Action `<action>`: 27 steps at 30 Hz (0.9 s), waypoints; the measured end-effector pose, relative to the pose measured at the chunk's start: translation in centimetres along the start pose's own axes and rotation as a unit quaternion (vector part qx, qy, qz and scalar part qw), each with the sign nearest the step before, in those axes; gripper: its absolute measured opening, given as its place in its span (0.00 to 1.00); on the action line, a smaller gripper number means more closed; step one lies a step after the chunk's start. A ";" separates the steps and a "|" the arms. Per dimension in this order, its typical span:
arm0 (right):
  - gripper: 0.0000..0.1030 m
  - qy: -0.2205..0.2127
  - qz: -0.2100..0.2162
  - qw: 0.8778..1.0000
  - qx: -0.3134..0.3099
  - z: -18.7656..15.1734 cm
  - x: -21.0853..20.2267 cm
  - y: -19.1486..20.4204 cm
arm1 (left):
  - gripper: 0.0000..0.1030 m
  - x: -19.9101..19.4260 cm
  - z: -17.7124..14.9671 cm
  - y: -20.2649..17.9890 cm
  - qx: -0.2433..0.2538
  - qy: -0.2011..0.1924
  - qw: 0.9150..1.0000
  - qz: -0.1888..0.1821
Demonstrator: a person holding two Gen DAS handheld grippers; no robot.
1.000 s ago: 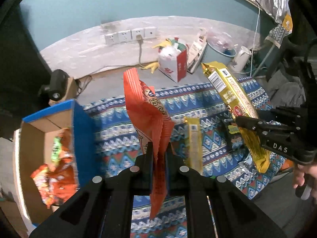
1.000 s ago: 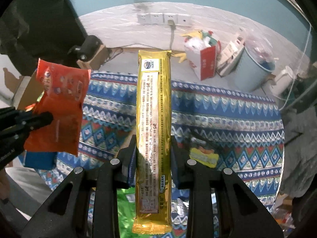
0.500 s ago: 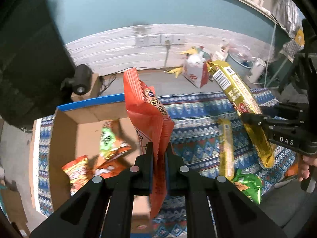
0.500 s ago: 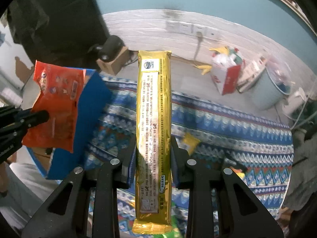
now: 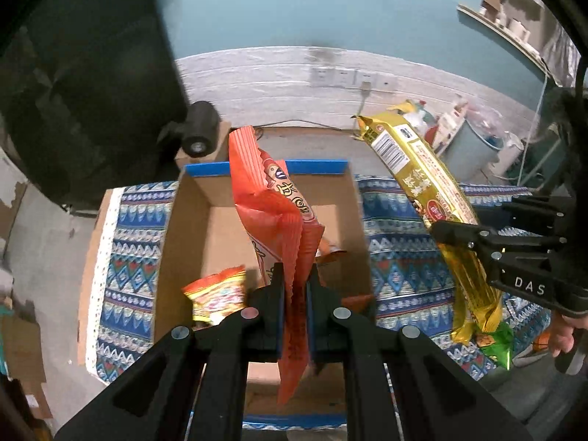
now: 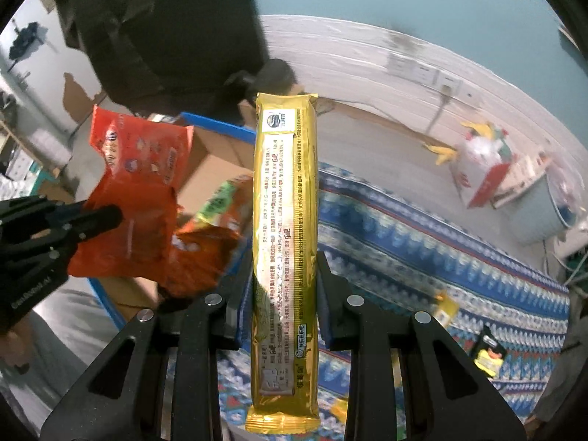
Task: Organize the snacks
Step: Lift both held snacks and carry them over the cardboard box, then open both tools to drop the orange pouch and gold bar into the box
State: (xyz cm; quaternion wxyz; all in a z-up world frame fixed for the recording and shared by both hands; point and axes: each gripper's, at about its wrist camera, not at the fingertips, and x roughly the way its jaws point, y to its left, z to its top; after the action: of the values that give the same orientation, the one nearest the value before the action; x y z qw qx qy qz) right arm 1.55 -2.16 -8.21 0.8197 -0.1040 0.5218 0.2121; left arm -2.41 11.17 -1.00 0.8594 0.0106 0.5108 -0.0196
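My left gripper (image 5: 295,286) is shut on an orange-red snack bag (image 5: 273,205) and holds it upright over the open cardboard box (image 5: 191,220) with blue edges. The bag also shows in the right wrist view (image 6: 136,191). My right gripper (image 6: 281,275) is shut on a long gold snack pack (image 6: 284,220), held upright just right of the box; it also shows in the left wrist view (image 5: 426,191). Inside the box lie a yellow-orange packet (image 5: 217,294) and other orange packets.
A blue patterned cloth (image 5: 404,268) covers the table under the box. A green packet (image 5: 496,341) and small yellow packets (image 6: 446,308) lie on it to the right. A black camera (image 5: 198,136) stands behind the box. Bags and a bucket (image 6: 533,198) sit by the wall.
Both grippers have swung left with their snacks. The box now lies directly under the orange-red bag, and the gold pack is closer to the box.
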 end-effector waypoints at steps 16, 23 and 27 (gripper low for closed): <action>0.27 0.055 0.052 0.997 -0.010 3.1 6.9 7.2 | 0.09 2.6 -2.4 7.5 -0.055 0.023 0.998 0.021; 0.28 0.069 0.066 0.995 -0.005 3.4 8.2 8.6 | 0.15 3.9 -2.3 8.5 -0.079 0.042 0.996 0.010; 0.30 0.059 0.075 0.995 0.003 3.9 7.7 8.5 | 0.39 4.2 -2.4 8.9 -0.094 0.048 0.994 0.013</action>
State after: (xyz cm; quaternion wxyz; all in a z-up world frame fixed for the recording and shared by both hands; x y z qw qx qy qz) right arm 3.62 8.76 -12.99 0.7695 -0.0741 0.5762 0.2651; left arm -2.10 20.04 -5.82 0.8314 -0.0624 0.5506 0.0404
